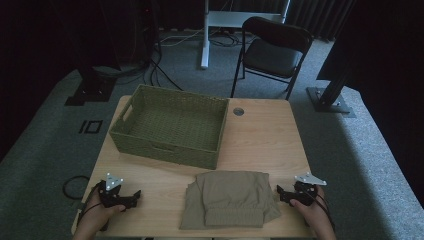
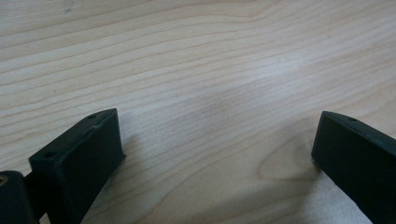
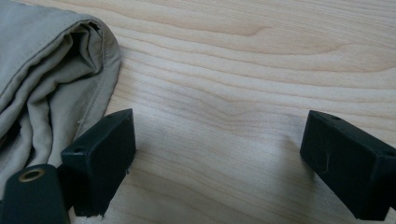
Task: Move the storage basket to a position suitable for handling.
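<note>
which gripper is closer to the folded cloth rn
Right. The right gripper sits just off the folded cloth's right edge, jaws open, not touching it. The left gripper rests well off the cloth's left side, bare table between them.

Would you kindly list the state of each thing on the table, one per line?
Woven basket: upright, empty.
Khaki garment: folded, lying flat on the table, not gripped.
Left gripper: open, holding nothing.
Right gripper: open, holding nothing, beside the garment's edge.
</note>
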A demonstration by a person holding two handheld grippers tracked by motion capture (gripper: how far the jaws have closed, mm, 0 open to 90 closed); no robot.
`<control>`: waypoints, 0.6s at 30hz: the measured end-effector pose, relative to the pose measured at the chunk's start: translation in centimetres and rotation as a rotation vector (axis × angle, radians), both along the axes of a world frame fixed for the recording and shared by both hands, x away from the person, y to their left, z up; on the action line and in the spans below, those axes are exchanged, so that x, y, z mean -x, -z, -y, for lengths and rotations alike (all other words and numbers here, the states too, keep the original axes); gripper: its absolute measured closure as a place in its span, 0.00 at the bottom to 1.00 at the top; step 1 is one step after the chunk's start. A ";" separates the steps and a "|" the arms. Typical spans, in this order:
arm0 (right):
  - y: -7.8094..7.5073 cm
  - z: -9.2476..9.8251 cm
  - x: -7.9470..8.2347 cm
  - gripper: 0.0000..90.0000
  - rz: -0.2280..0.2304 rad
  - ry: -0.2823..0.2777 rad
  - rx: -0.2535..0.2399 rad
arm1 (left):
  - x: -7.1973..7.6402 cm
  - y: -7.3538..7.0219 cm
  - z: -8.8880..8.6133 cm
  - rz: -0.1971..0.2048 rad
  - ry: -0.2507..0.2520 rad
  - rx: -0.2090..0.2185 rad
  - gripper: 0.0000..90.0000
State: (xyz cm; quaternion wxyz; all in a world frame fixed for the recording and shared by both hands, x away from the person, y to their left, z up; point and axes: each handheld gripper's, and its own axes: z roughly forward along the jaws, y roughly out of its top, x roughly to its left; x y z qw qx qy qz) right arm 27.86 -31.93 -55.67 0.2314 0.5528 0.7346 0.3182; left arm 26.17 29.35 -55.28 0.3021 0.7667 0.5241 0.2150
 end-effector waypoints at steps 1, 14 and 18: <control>0.0 0.0 0.0 0.11 0.000 -0.001 0.000 | 0.0 0.0 -0.1 0.001 0.012 0.002 0.03; 0.0 0.0 -0.1 0.11 -0.001 -0.009 0.001 | -1.5 -0.8 -1.3 0.032 -0.002 0.026 0.08; 0.0 0.0 -0.1 0.11 0.000 -0.008 0.000 | -2.3 -1.5 -1.5 0.048 -0.007 0.039 0.08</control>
